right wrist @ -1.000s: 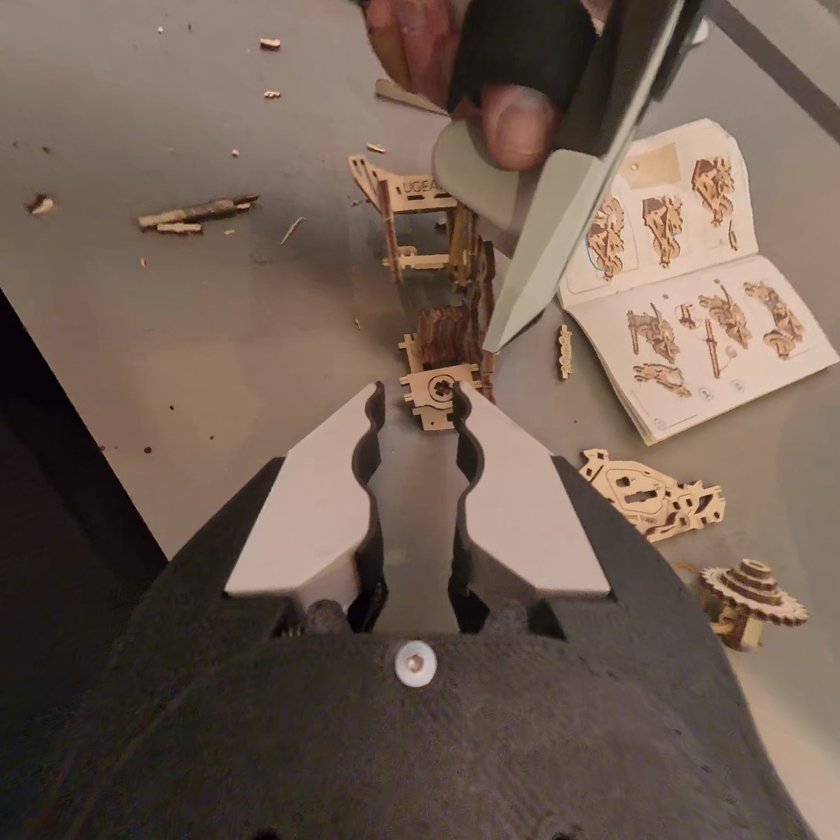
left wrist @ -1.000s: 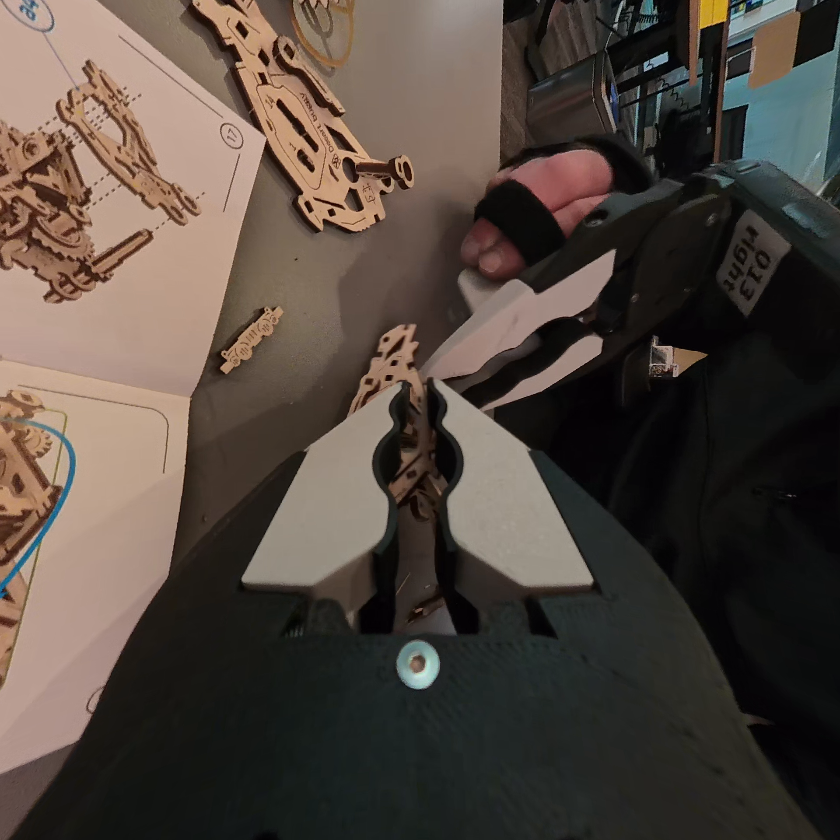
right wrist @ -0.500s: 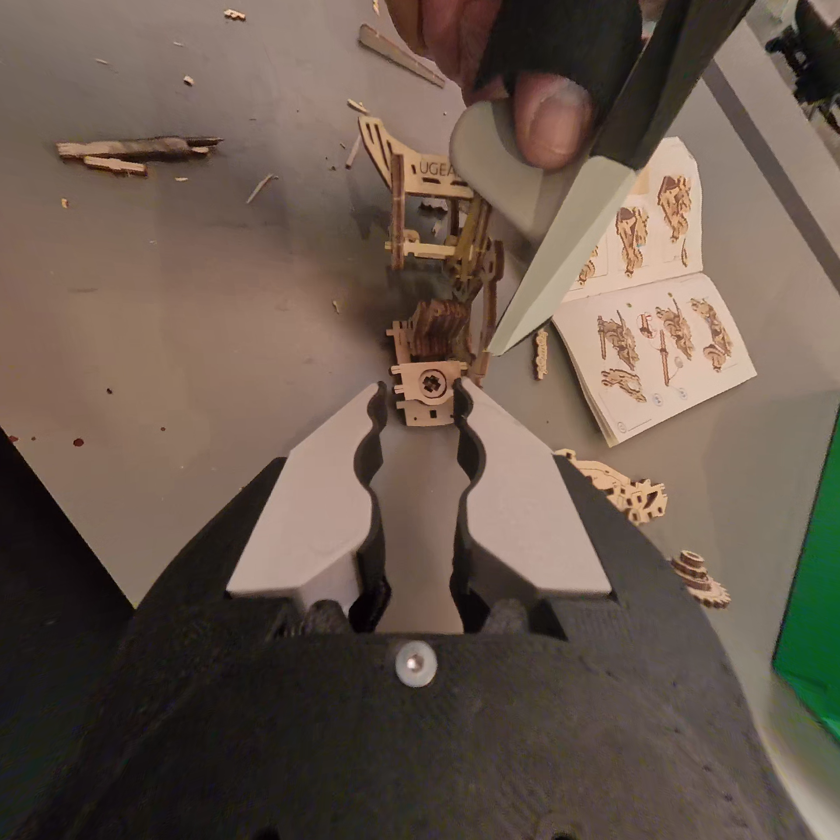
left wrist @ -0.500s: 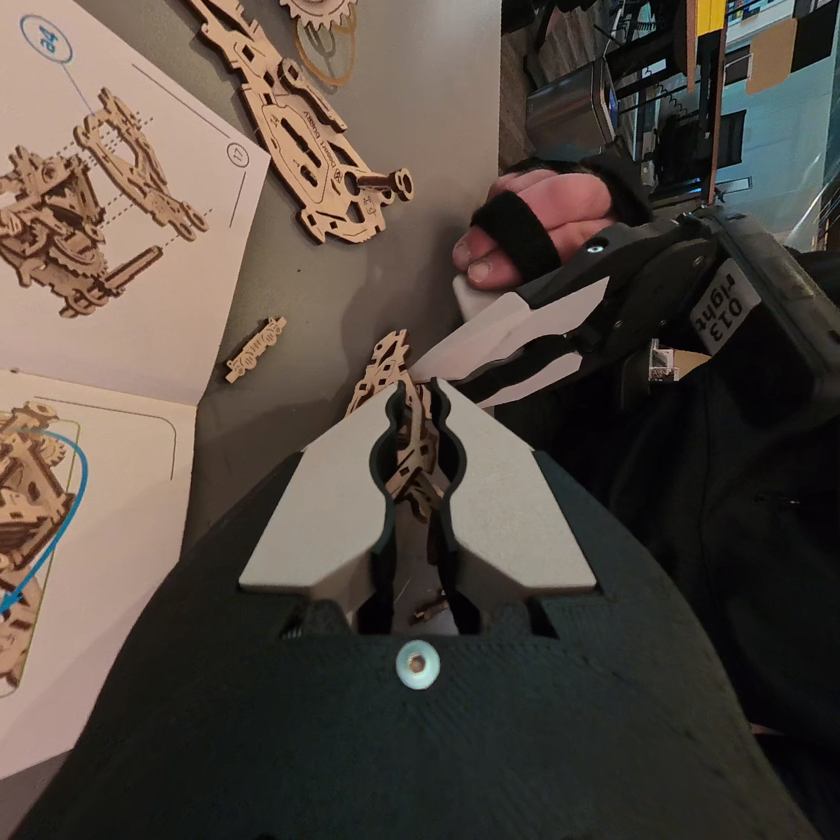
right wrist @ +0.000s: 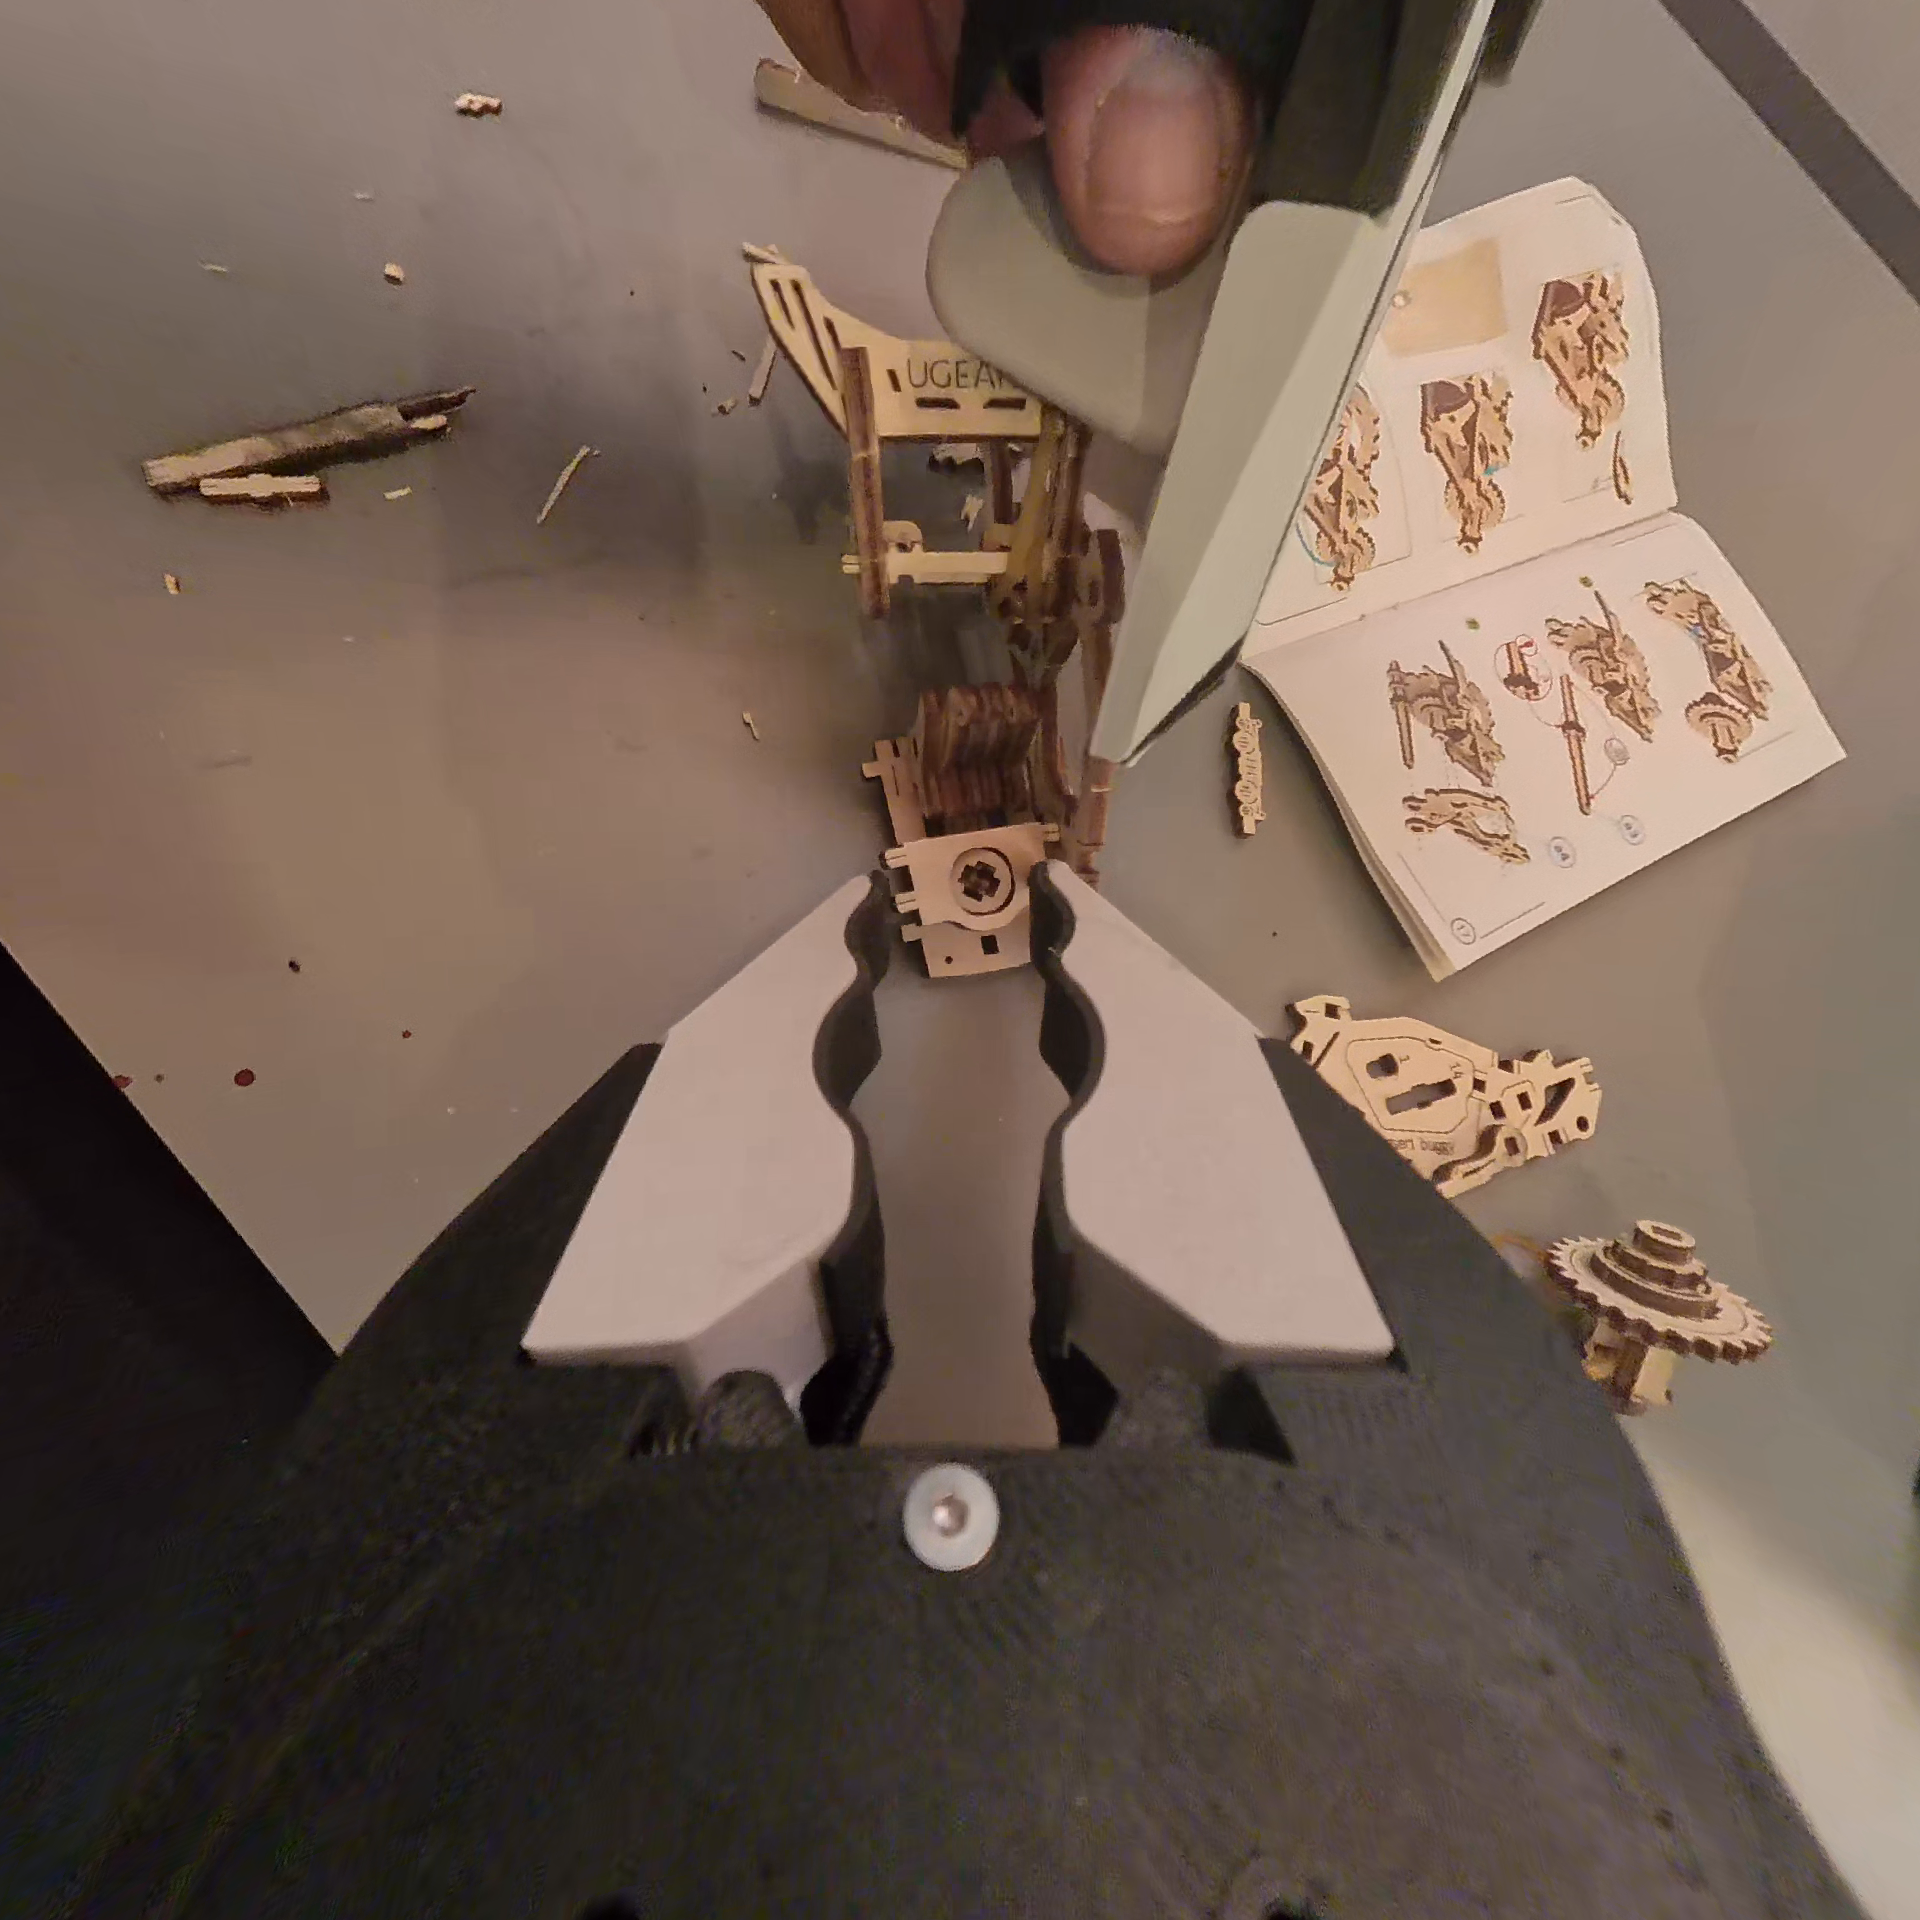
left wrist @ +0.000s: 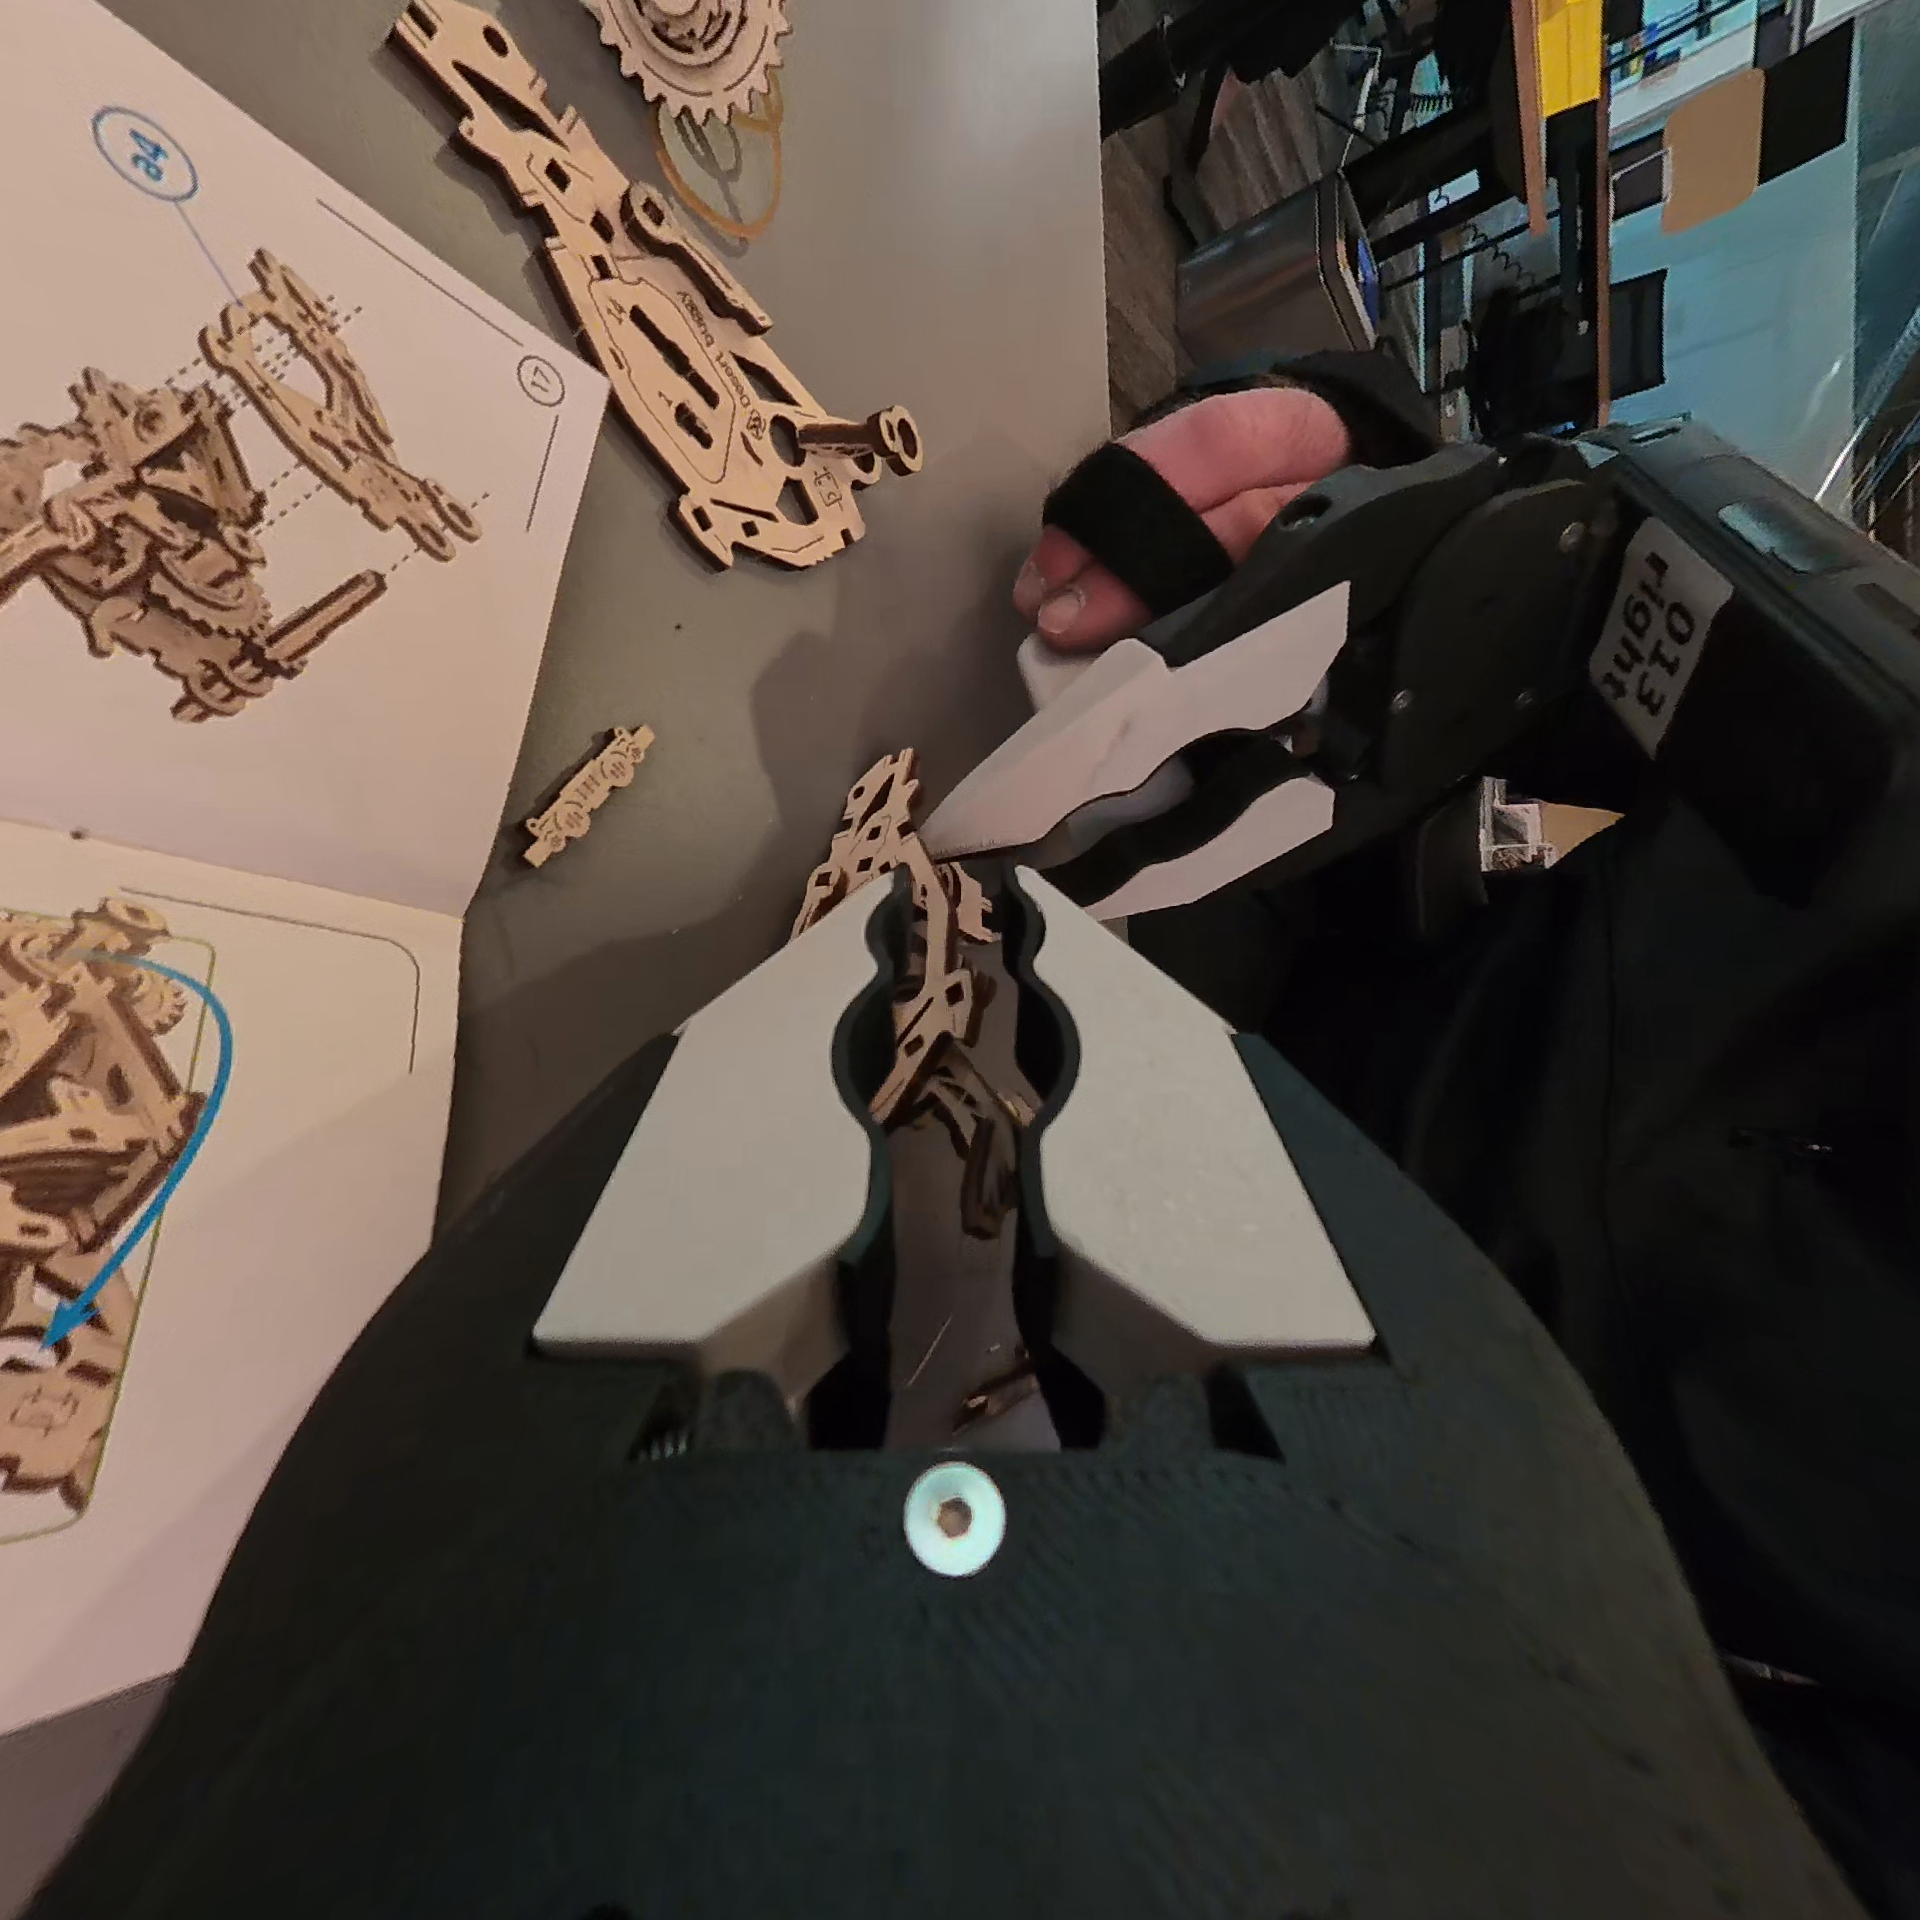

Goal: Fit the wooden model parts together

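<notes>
A part-built wooden model (right wrist: 966, 758) stands on the grey table (right wrist: 416, 779). My right gripper (right wrist: 958, 888) is shut on the model's front plate (right wrist: 966, 904), which has a cross-shaped hole. My left gripper (left wrist: 958, 888) straddles the model's side panel (left wrist: 925, 997). Its jaws stand a little apart: the panel leans on the left finger, and a gap shows beside the right one. In the right wrist view the left gripper (right wrist: 1117, 743) comes down from above beside the model. In the left wrist view the right gripper (left wrist: 1013, 868) reaches in from the right, held by a hand (left wrist: 1174, 520).
An open instruction booklet (right wrist: 1507, 675) lies right of the model; it also shows in the left wrist view (left wrist: 260, 623). Near it are a flat wooden chassis plate (right wrist: 1444, 1101), a stepped gear (right wrist: 1652, 1299) and a small loose strip (right wrist: 1247, 769). Wood scraps (right wrist: 301, 457) lie to the left. The table edge (right wrist: 156, 1122) runs front left. Only a small space, under 4 cm, lies between the two pairs of fingers.
The left gripper's jaws have parted a little around the side panel. The right gripper has moved forward and its fingers now clasp the front plate.
</notes>
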`<state>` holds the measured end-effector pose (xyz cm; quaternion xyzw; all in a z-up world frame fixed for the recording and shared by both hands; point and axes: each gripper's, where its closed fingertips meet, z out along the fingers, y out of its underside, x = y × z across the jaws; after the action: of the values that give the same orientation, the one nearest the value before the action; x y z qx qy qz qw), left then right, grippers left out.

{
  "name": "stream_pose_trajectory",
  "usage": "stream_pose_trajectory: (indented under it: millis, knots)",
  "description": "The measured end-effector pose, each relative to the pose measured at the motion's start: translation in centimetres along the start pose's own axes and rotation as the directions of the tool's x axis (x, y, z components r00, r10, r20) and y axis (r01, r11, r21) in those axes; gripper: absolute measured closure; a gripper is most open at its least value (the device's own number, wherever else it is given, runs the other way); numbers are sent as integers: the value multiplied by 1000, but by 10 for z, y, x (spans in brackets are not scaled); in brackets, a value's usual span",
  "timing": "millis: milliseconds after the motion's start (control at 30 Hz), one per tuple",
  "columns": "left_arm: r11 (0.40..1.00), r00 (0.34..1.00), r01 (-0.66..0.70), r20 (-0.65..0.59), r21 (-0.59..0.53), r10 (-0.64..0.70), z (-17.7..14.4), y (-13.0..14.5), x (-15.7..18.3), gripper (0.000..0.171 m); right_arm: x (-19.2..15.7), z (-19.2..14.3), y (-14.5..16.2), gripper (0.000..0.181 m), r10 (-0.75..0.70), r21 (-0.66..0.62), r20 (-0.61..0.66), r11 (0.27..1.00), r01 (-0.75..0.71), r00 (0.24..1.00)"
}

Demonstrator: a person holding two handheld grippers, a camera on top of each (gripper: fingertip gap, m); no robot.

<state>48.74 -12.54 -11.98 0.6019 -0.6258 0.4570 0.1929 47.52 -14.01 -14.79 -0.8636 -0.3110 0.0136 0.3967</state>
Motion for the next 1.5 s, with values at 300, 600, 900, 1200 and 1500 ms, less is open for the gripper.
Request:
stream_pose_trajectory:
  millis: [300, 600, 900, 1200, 1500]
  knots:
    - [1000, 998, 19, -60, 2, -19, -1, 2, 2, 155, 1, 1, 1, 157, 27, -54, 10, 998, -26, 1000]
    - [999, 994, 34, -104, -27, -36, 1, 6, 4, 154, 2, 2, 0, 157, 31, -56, -38, 998, -33, 999]
    - [997, 994, 36, -100, -61, -42, 2, 9, 4, 155, 5, 3, 0, 157, 27, -20, -64, 999, -29, 998]
    - [994, 990, 47, -126, -97, -59, 3, 11, 5, 157, 8, 3, 2, 154, 46, -8, -84, 999, -47, 995]
    - [993, 989, 52, -132, -109, -66, 3, 10, 5, 156, 7, 4, 4, 150, -29, -13, -104, 1000, 28, 994]
